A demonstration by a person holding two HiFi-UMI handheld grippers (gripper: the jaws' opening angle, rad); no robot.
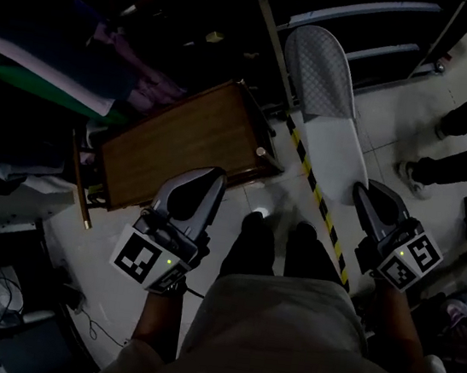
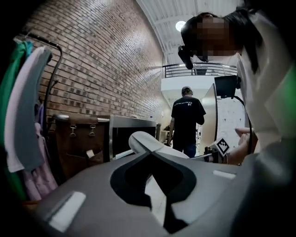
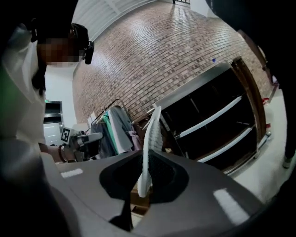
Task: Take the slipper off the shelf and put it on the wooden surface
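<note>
Already the slipper (image 1: 326, 108) is off the shelf (image 3: 217, 115) and is gripped at one end by the right tongs (image 1: 362, 191), which are pressed narrow on its sole. It is held in the air to the right of the wooden tabletop (image 1: 179, 144), not yet over it, so the setting-down is judged to be left. The left tongs (image 1: 207, 176) are closed on nothing. No brand or writing can be read; only square markers (image 1: 139, 259) are seen
</note>
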